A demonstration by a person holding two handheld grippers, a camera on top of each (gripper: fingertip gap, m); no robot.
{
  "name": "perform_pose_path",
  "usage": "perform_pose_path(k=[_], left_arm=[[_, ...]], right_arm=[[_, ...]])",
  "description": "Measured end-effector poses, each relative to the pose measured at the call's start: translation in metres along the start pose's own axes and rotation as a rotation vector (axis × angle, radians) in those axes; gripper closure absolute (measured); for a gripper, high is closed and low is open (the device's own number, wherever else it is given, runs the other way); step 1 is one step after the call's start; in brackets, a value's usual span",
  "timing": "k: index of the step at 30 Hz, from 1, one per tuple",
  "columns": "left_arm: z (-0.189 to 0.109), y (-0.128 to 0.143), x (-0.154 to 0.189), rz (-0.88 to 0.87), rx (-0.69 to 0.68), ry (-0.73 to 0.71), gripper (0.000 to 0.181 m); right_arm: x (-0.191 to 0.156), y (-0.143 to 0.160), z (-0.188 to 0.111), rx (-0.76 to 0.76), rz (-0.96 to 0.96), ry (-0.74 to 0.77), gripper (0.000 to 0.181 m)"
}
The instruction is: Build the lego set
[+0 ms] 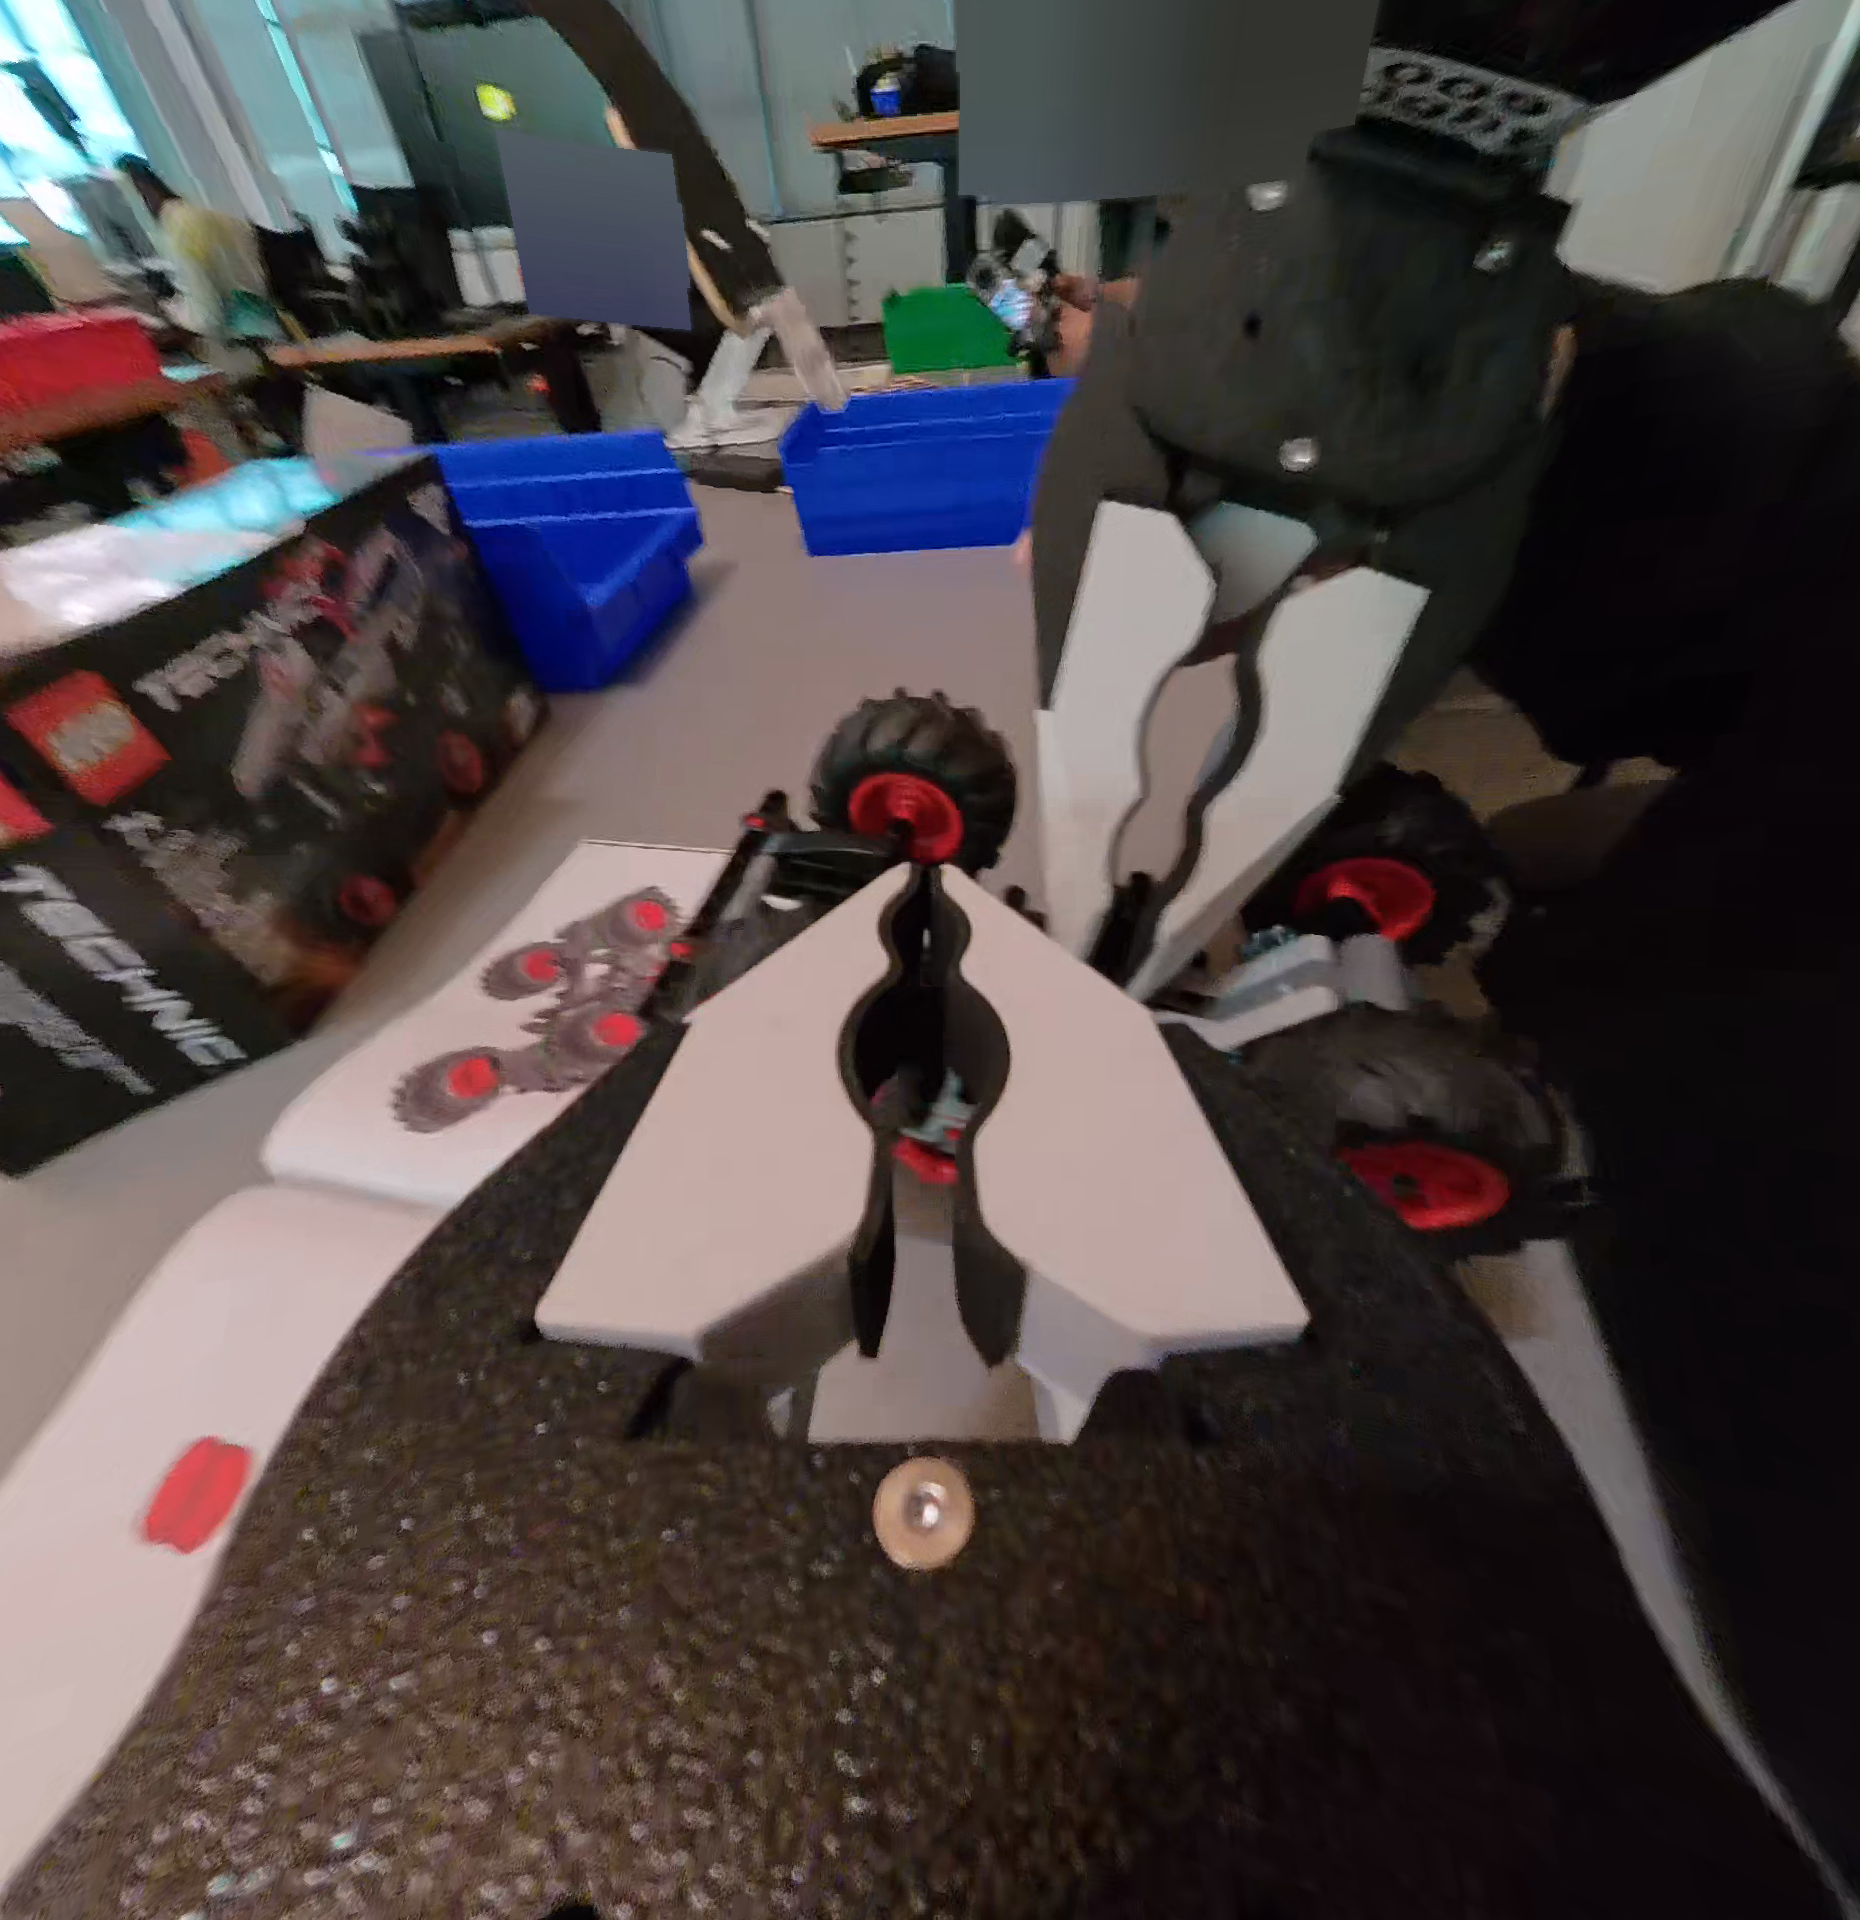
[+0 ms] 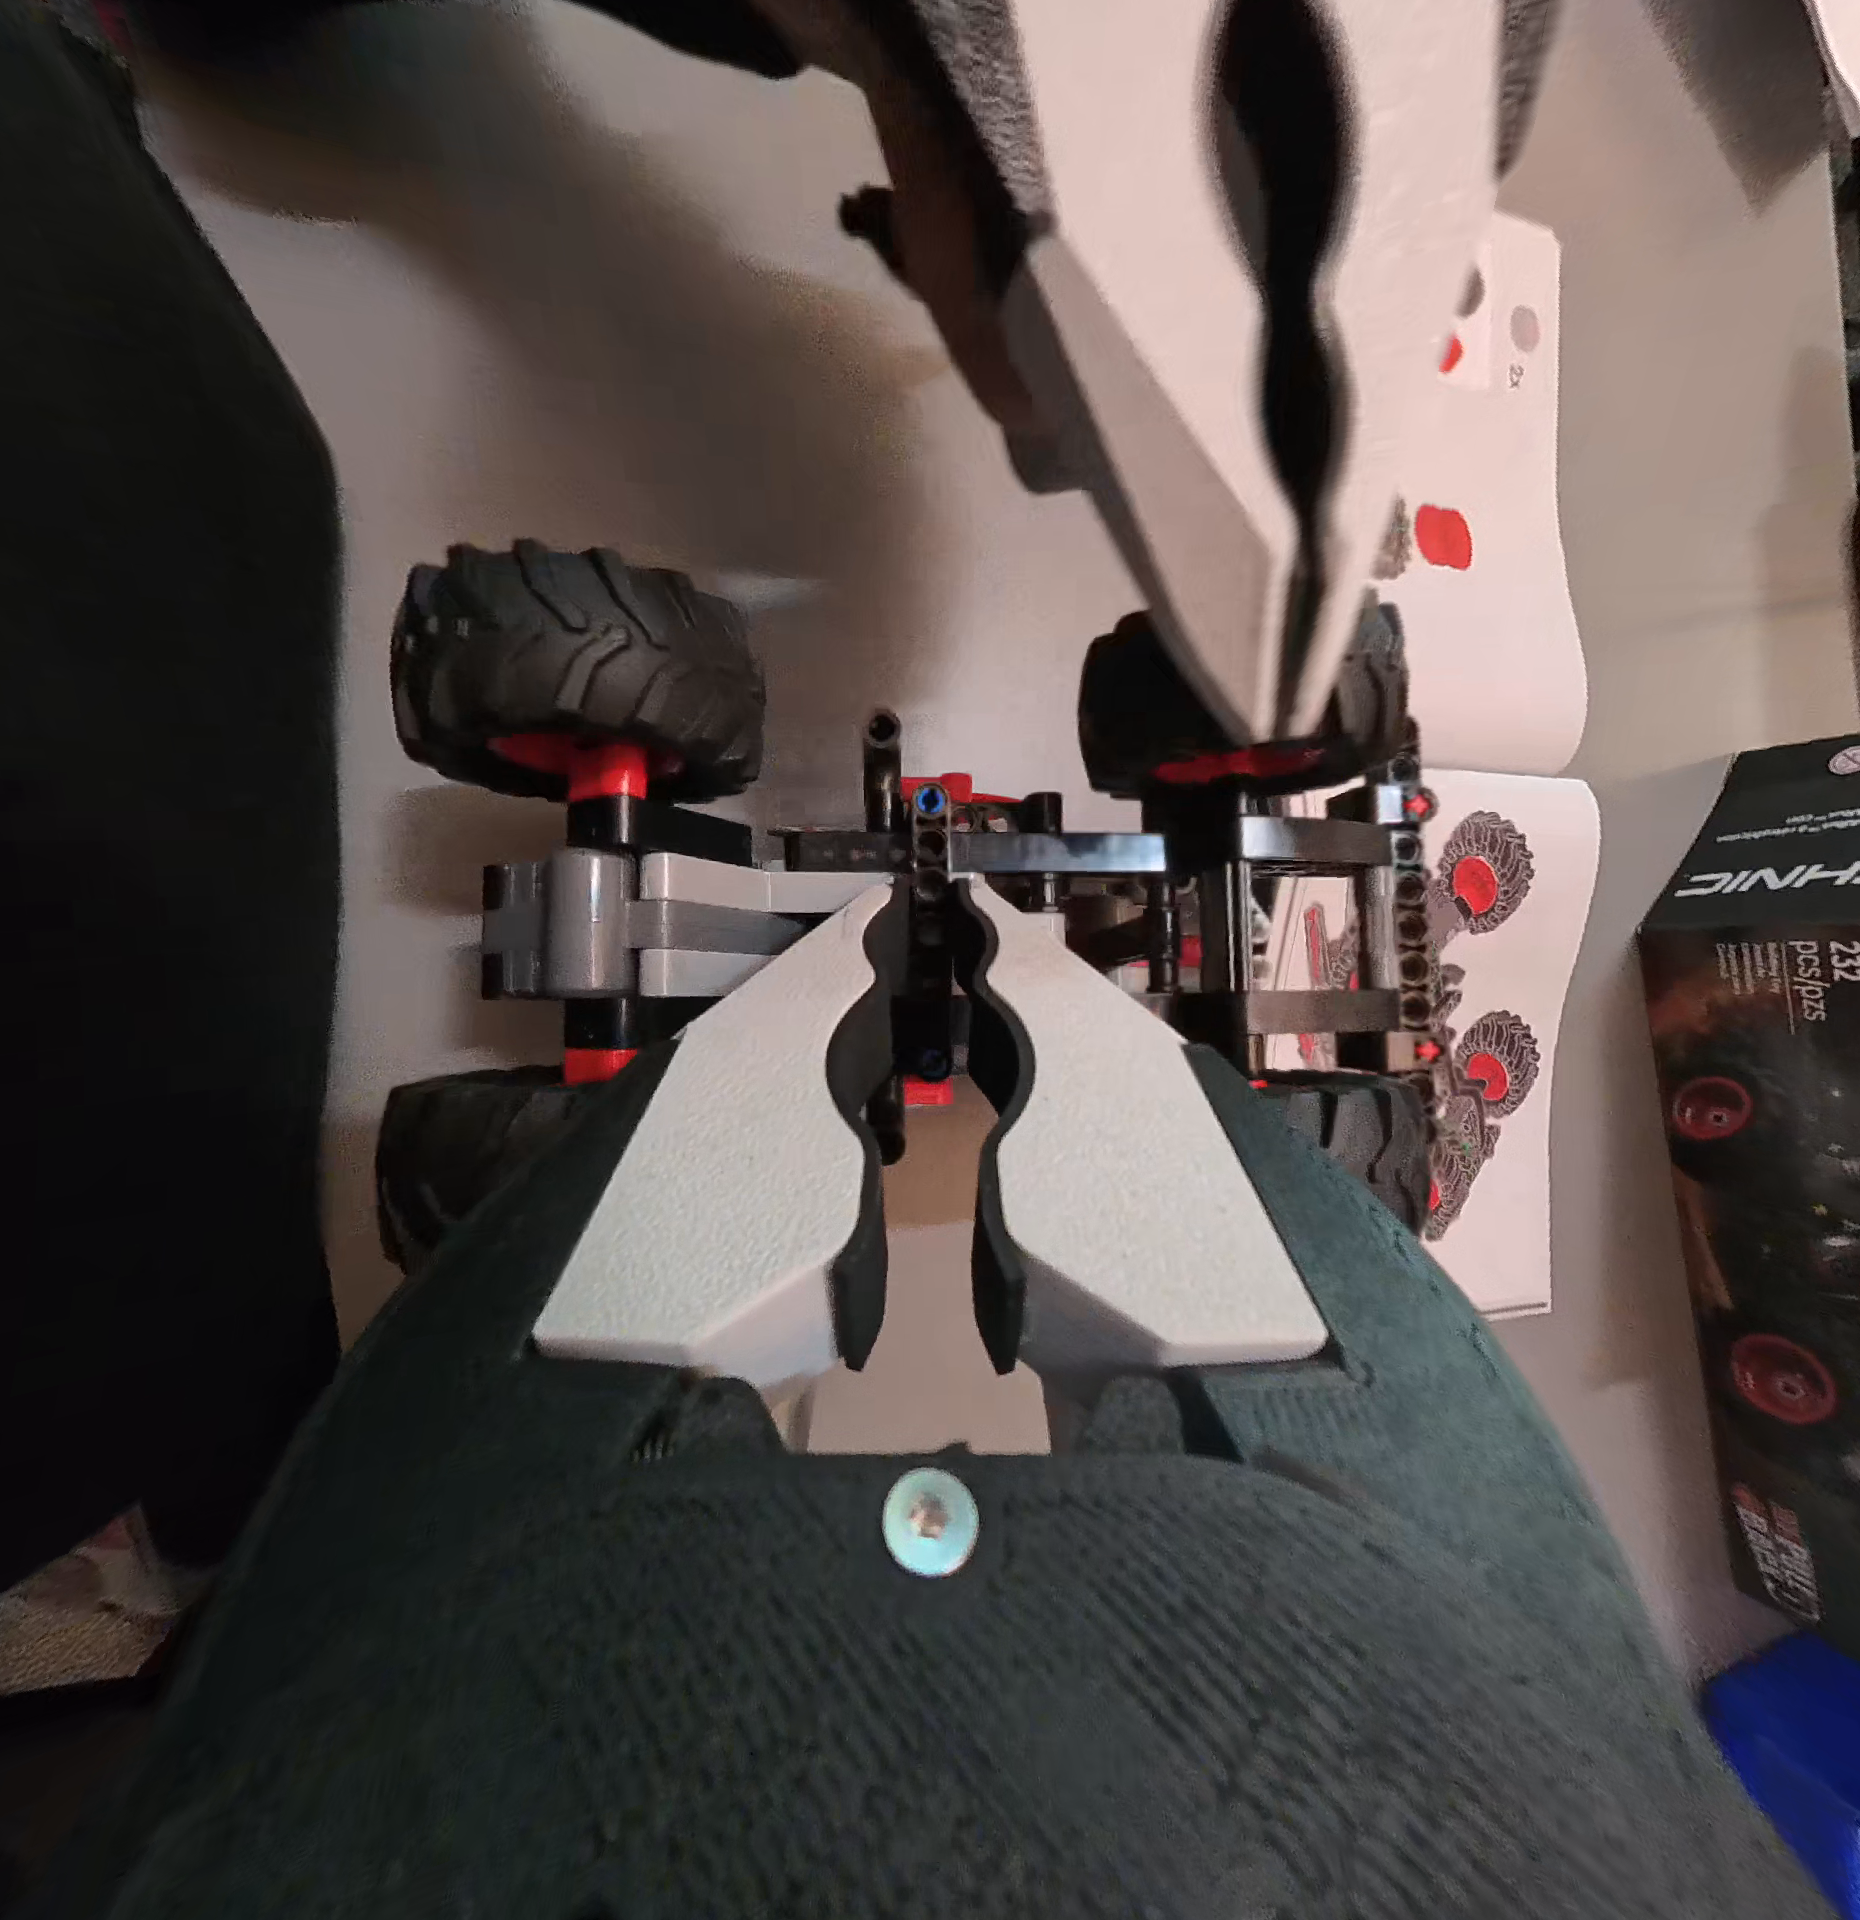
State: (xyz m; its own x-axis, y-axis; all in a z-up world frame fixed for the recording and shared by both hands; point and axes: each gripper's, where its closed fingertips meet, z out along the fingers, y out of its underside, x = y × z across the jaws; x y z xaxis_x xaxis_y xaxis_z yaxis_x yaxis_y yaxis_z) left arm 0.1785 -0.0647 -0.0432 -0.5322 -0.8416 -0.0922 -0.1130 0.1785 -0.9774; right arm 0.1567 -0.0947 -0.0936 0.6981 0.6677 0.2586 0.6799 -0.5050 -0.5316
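Note:
A partly built Lego truck chassis point(image 2: 1061, 852) with black tyres and red hubs lies on the table. My right gripper point(image 2: 931, 899) is shut on an upright black beam point(image 2: 931, 940) at the chassis middle. It also shows in the left wrist view point(image 1: 1139, 940), coming down from above. My left gripper point(image 1: 921, 883) is shut, its tips against the red hub point(image 1: 900, 816) of the far wheel point(image 1: 910, 774), where a black axle end sticks out. In the right wrist view it point(image 2: 1281, 727) presses on that wheel's hub point(image 2: 1212, 767) from above.
The open instruction booklet point(image 1: 552, 997) lies under and beside the truck. The black set box point(image 1: 230, 748) stands at the left. Two blue bins point(image 1: 583, 551) point(image 1: 915, 468) sit farther back. A person's dark sleeve point(image 1: 1736, 623) fills the right side.

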Motion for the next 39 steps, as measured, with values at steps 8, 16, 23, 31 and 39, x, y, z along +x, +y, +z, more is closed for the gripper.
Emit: perform_pose_path(k=[8,16,23,31,39], left_arm=[[0.013,-0.009,-0.007,0.252,-0.052,-0.129,0.181],[0.022,0.009,-0.029,0.173,-0.190,-0.146,0.181],[0.023,0.014,-0.020,0.090,-0.213,-0.119,0.181],[0.015,0.030,0.001,0.126,-0.297,-0.039,0.181],[0.018,0.016,0.015,0.177,-0.275,0.022,0.175]], right_arm=[[-0.001,-0.002,0.000,0.060,0.020,0.035,0.175],[0.003,-0.005,0.004,0.098,0.023,0.082,0.175],[0.003,-0.011,0.008,0.161,0.056,0.110,0.174],[0.003,-0.019,0.012,0.256,0.115,0.119,0.175],[0.003,-0.019,0.009,0.362,0.082,0.173,0.175]])
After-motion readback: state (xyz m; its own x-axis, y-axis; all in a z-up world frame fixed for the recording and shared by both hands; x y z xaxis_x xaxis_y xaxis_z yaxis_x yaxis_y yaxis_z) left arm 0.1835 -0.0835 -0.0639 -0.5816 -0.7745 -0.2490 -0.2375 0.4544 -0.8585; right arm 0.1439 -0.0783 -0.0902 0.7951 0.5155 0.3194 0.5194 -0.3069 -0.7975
